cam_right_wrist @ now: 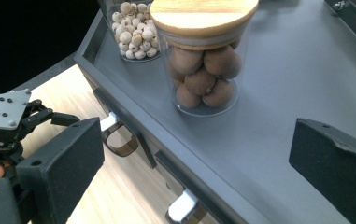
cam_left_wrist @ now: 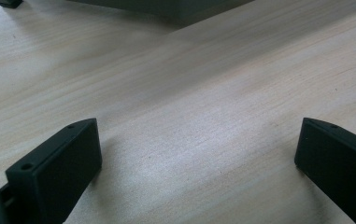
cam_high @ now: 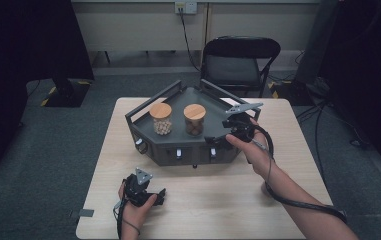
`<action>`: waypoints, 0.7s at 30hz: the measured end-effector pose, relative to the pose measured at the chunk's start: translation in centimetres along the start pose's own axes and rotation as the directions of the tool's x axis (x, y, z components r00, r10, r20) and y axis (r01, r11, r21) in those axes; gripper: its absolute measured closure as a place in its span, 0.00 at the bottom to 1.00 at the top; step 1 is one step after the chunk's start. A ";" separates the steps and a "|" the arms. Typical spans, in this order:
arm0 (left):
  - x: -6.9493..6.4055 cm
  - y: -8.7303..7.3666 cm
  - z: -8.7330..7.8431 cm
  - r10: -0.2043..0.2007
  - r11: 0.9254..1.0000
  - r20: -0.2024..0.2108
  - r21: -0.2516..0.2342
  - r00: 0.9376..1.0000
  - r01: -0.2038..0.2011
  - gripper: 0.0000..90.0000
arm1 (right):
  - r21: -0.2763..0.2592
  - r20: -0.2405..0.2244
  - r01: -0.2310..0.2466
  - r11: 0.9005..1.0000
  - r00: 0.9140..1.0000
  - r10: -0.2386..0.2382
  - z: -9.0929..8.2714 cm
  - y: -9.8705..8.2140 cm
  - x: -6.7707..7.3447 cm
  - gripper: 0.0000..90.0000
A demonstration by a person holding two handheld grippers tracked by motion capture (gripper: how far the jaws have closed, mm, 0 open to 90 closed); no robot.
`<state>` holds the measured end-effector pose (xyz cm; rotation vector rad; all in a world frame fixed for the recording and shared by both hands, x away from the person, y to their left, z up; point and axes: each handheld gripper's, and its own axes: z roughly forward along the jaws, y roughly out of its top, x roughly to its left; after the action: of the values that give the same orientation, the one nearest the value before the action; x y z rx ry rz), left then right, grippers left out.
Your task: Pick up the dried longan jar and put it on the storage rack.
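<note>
Jar of brown nuts [cam_right_wrist: 202, 60], wooden-lidded, upright on grey tray [cam_right_wrist: 288, 79], dead ahead of right gripper [cam_right_wrist: 192, 154], jaws apart: off-centre closing risks tipping it against neighbouring bead jar [cam_right_wrist: 131, 30].

No readable text, labels, brands or numbers on anything in view.
</note>
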<state>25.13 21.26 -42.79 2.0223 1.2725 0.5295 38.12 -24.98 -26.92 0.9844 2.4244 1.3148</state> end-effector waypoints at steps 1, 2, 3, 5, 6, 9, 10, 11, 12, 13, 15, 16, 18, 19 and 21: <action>0.0 0.0 0.0 0.000 1.000 0.000 0.000 1.000 0.000 0.00 | -0.003 0.000 -0.005 1.000 1.000 0.005 -0.2 -0.1 0.0 0.02; 0.0 0.0 0.0 0.000 1.000 0.000 0.000 1.000 0.000 0.00 | 0.001 0.002 -0.005 1.000 1.000 0.005 -0.4 -0.2 0.0 0.02; 0.0 0.0 0.0 0.000 1.000 0.000 0.000 1.000 0.000 0.00 | -0.001 0.001 -0.002 1.000 1.000 0.002 -0.6 -0.3 0.0 0.02; 0.0 0.0 0.0 0.000 1.000 0.000 0.000 1.000 0.000 0.00 | -0.008 -0.001 -0.005 1.000 1.000 0.005 -0.9 -0.7 0.0 0.02; 0.0 0.0 0.0 0.000 1.000 0.000 0.000 1.000 0.000 0.00 | -0.009 0.000 0.000 1.000 1.000 0.000 -1.1 -0.8 0.1 0.02; 0.0 0.0 0.0 0.000 1.000 0.000 0.000 1.000 0.000 0.00 | -0.012 -0.007 0.002 1.000 1.000 -0.002 -1.5 -1.3 0.3 0.02; 0.0 0.0 0.0 0.000 1.000 0.000 0.000 1.000 0.000 0.00 | -0.014 -0.012 0.002 1.000 1.000 -0.002 -1.7 -1.5 0.3 0.02; 0.0 0.0 0.0 0.000 1.000 0.000 0.000 1.000 0.000 0.00 | -0.019 -0.013 -0.001 1.000 1.000 0.001 -1.8 -1.7 0.3 0.02; 0.0 0.0 0.0 0.000 1.000 0.000 0.000 1.000 0.000 0.00 | -0.020 -0.017 -0.005 1.000 1.000 0.004 -1.9 -1.9 0.3 0.02; 0.0 0.0 0.0 0.000 1.000 0.000 0.000 1.000 0.000 0.00 | -0.022 -0.020 -0.008 1.000 1.000 0.008 -2.0 -2.1 0.3 0.02; 0.0 0.0 0.0 0.000 1.000 0.000 0.000 1.000 0.000 0.00 | -0.022 -0.024 -0.011 1.000 1.000 0.011 -2.2 -2.4 0.3 0.02; 0.0 0.0 0.0 0.000 1.000 0.000 0.000 1.000 0.000 0.00 | -0.021 -0.022 -0.009 1.000 1.000 0.009 -2.3 -2.5 0.4 0.02; 0.0 0.0 0.0 0.000 1.000 0.000 0.000 1.000 0.000 0.00 | -0.026 -0.029 -0.008 1.000 1.000 0.008 -2.5 -2.9 0.4 0.02; 0.0 0.0 0.0 0.000 1.000 0.000 0.000 1.000 0.000 0.00 | -0.030 -0.036 -0.012 0.999 0.999 0.011 -2.6 -3.1 0.4 0.02; 0.0 0.0 0.0 0.000 1.000 0.000 0.000 1.000 0.000 0.00 | -0.031 -0.035 -0.008 0.999 0.999 0.007 -2.8 -3.3 0.6 0.02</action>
<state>25.13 21.26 -42.79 2.0225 1.2723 0.5296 34.84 -27.70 -27.91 0.9709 2.4199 1.3794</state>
